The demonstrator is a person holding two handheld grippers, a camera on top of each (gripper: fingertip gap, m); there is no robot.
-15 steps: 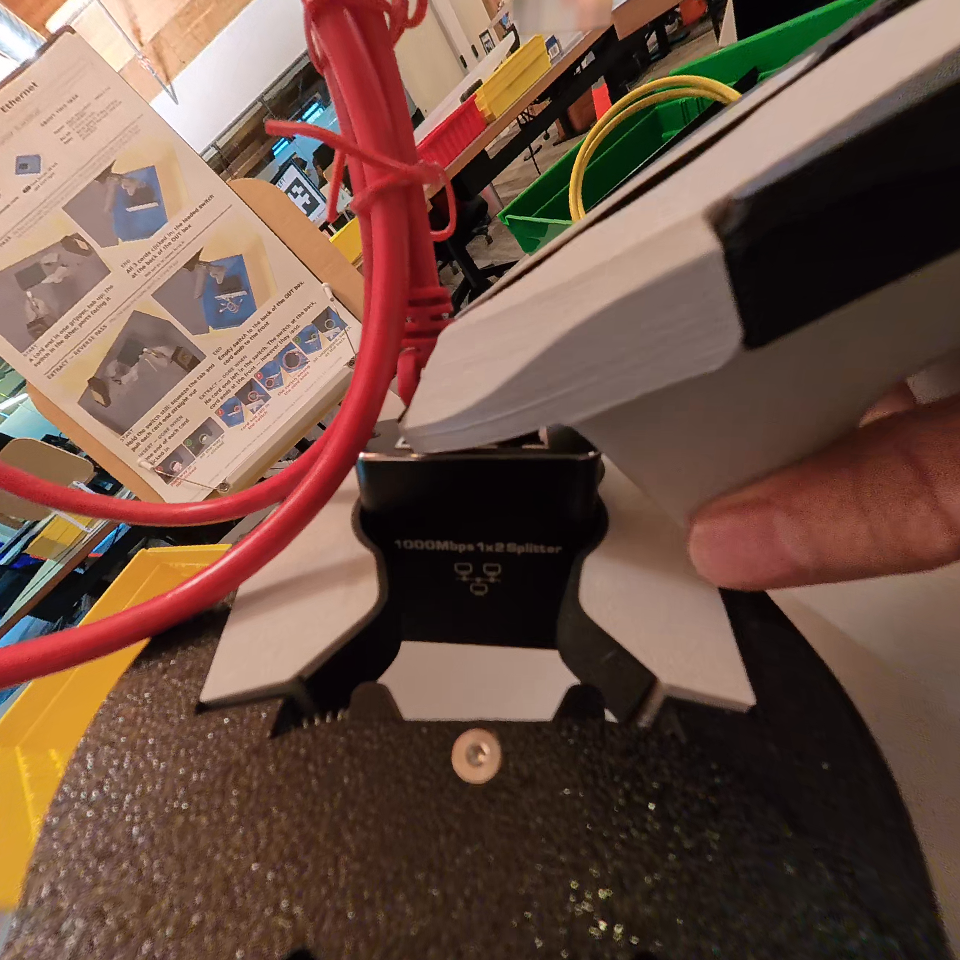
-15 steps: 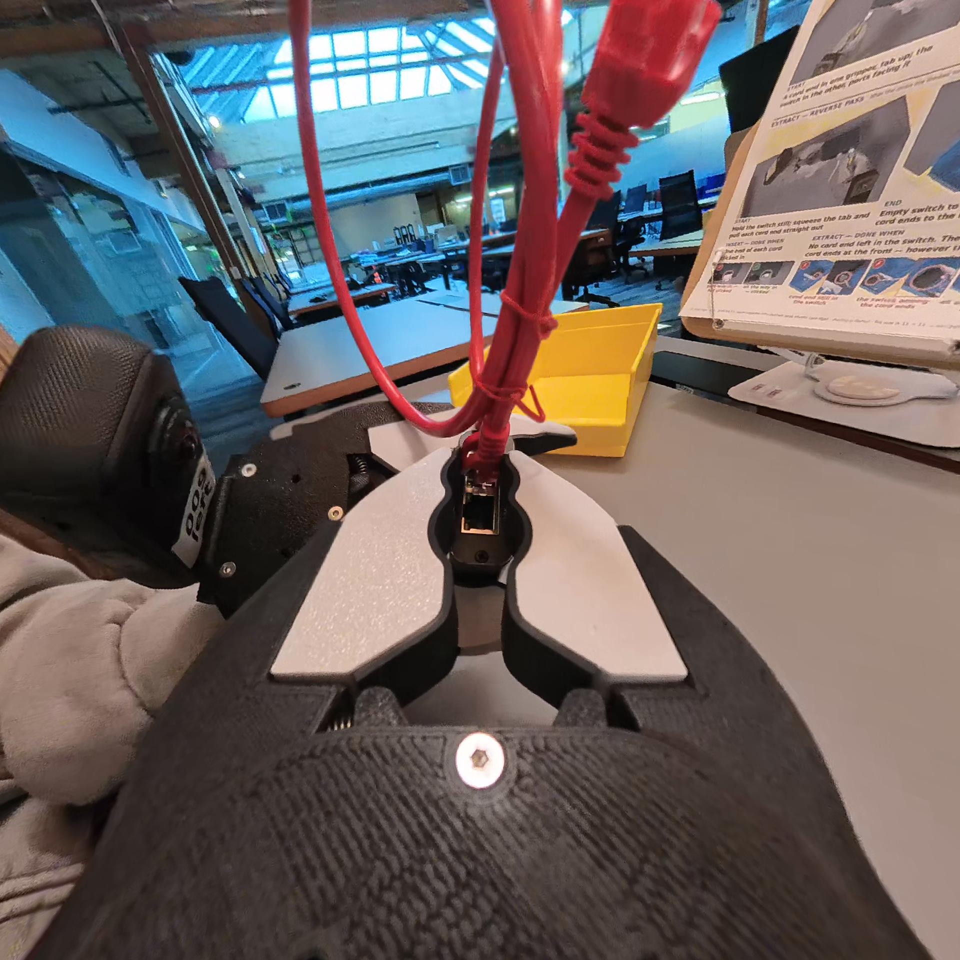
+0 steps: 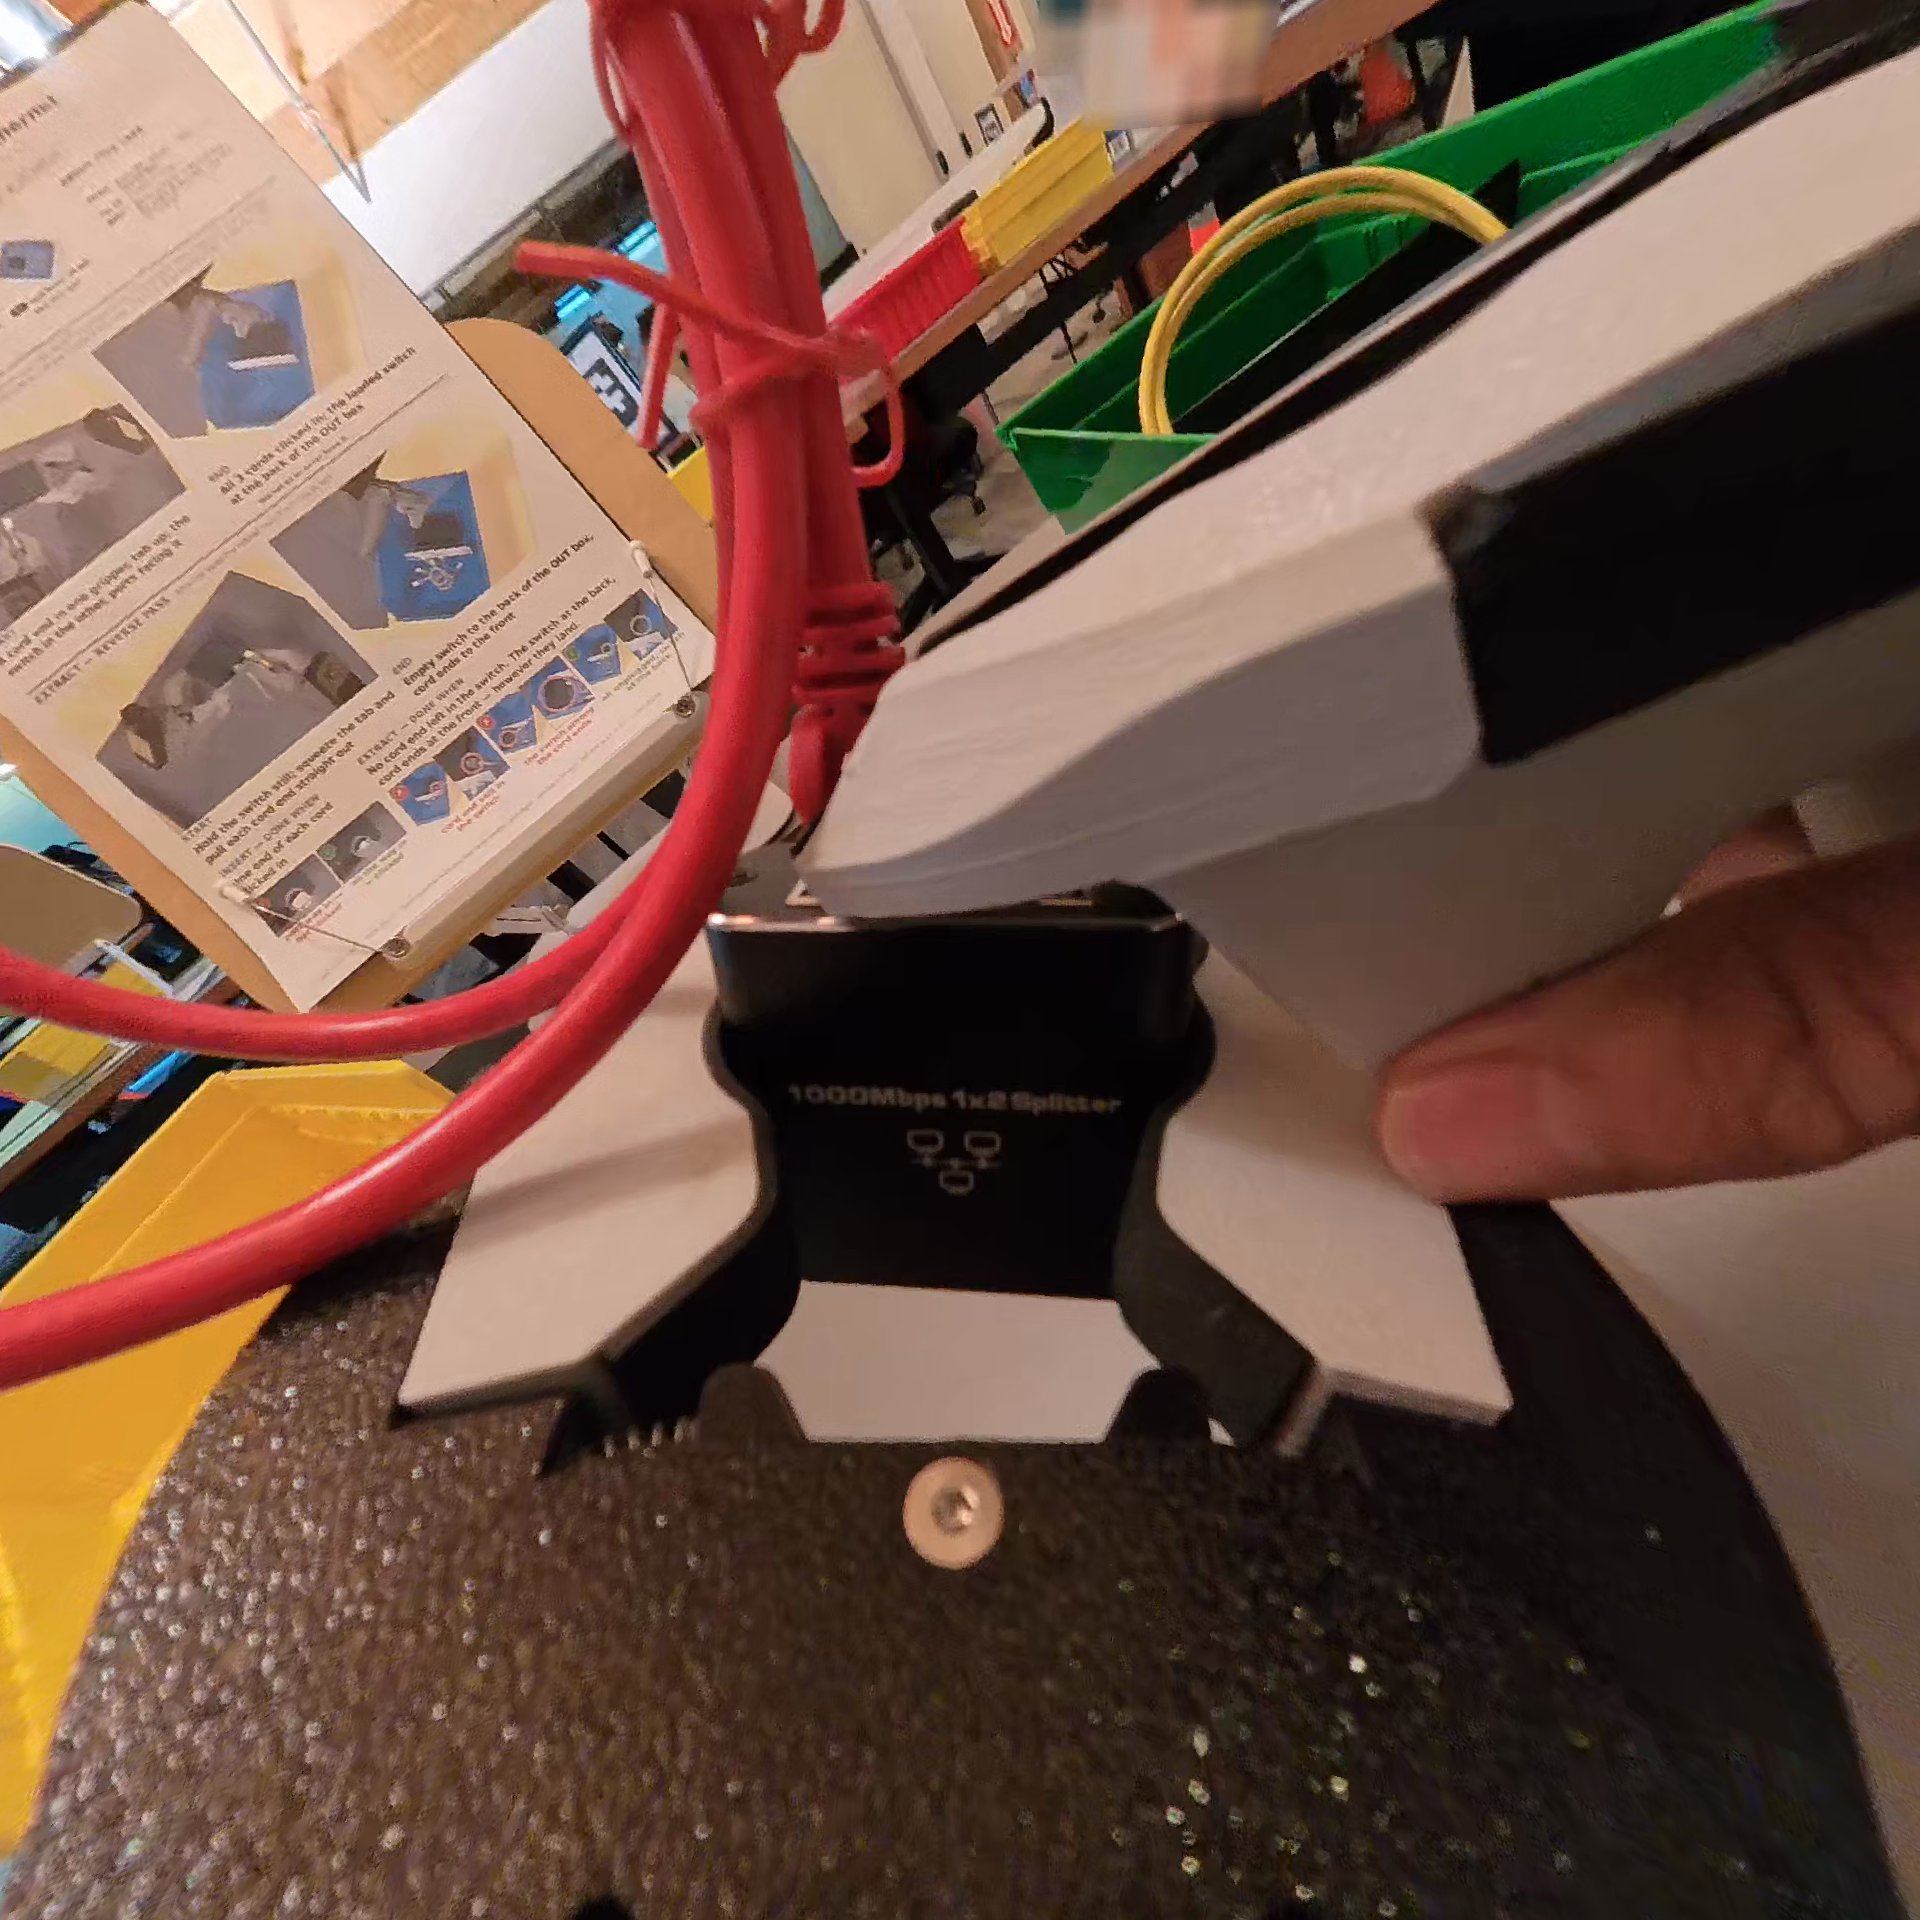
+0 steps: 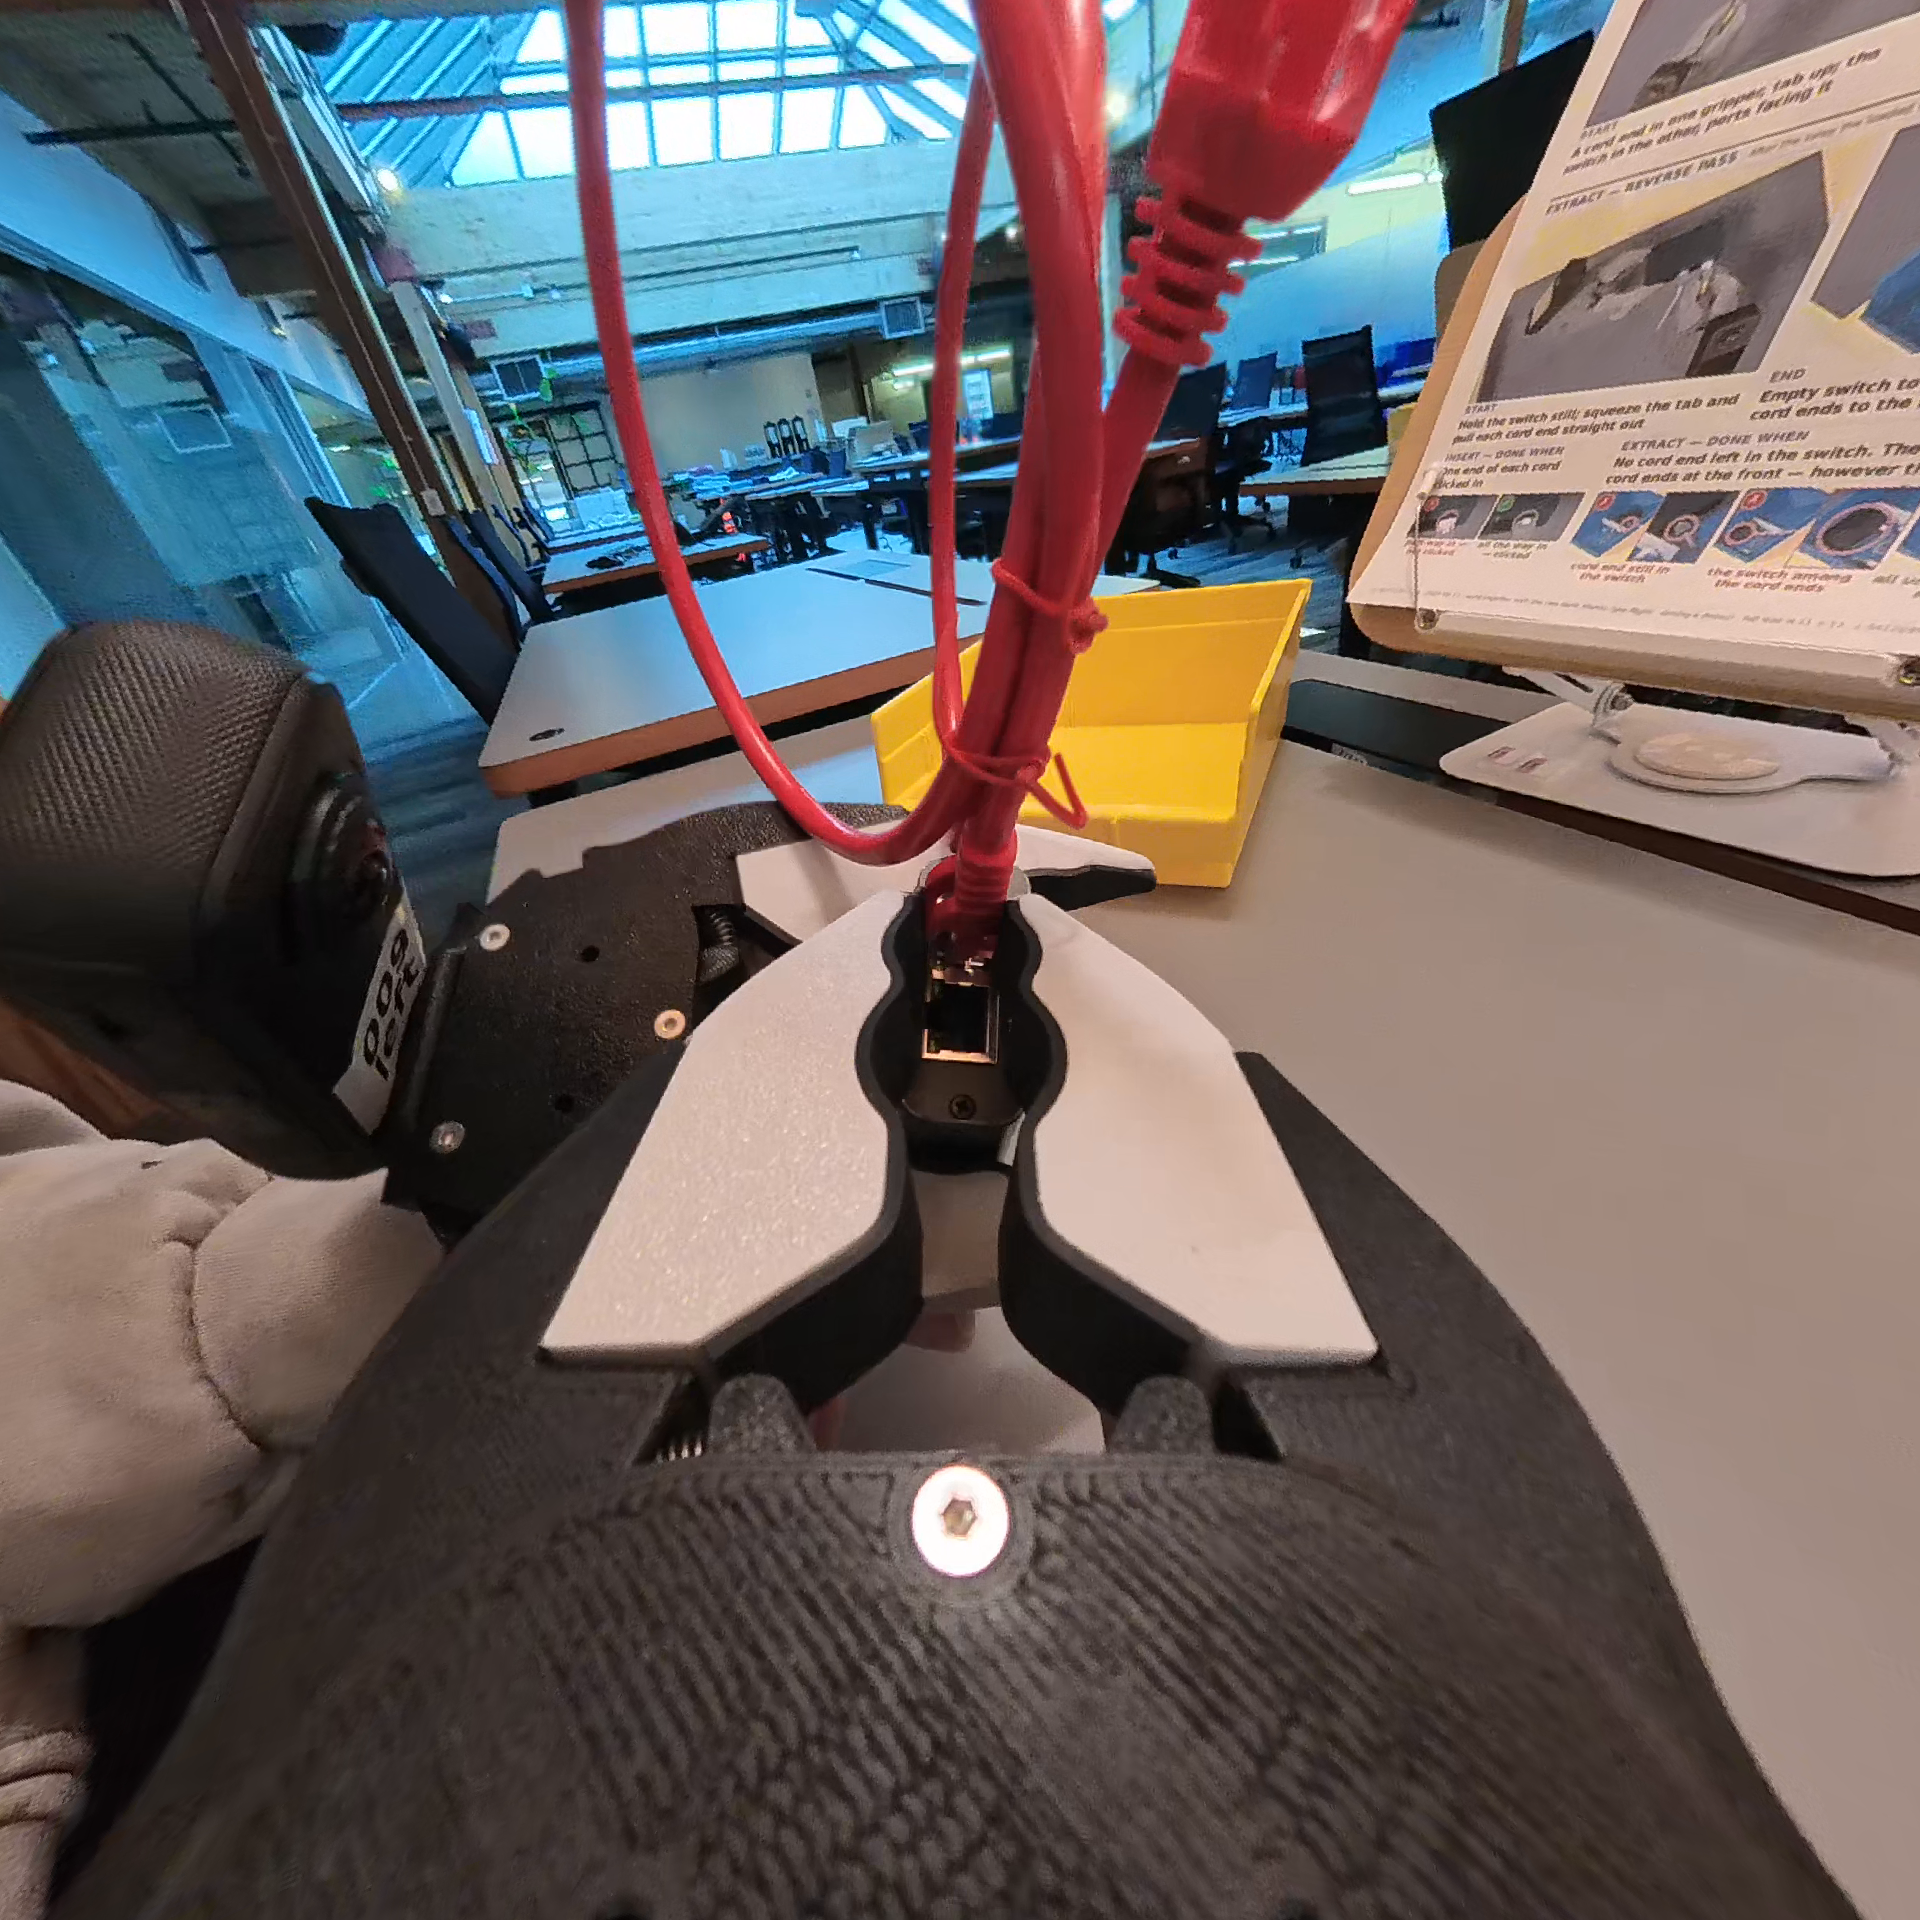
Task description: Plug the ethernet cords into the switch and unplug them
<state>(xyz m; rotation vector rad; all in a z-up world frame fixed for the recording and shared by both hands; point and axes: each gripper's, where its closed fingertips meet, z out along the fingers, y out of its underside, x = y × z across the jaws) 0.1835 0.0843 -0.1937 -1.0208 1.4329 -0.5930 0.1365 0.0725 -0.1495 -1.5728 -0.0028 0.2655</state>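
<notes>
My left gripper (image 3: 956, 997) is shut on the black switch (image 3: 956, 1039), which stands upright between its grey fingers. A red ethernet cord (image 3: 748, 623) loops above it, and its plug (image 3: 831, 675) sits in the switch's top edge. My right gripper's fingers (image 3: 1143, 727) reach in from the right onto that plug. In the right wrist view my right gripper (image 4: 971, 904) is shut on the red plug (image 4: 966, 883). This plug sits in the upper port of the switch (image 4: 961, 1039), and the port below it is empty. The cord's other plug (image 4: 1268, 104) hangs free above. The left gripper (image 4: 582, 966) shows at the left.
A yellow bin (image 4: 1174, 748) stands behind the grippers on the grey table (image 4: 1558, 1039). An instruction sheet on a stand (image 4: 1714, 364) is at the right. A green bin (image 3: 1299, 312) holds a yellow cord (image 3: 1247, 208). A person's finger (image 3: 1662, 1039) and a grey sleeve (image 4: 135, 1299) show. Tip to tip, the grippers are about 6 cm apart.
</notes>
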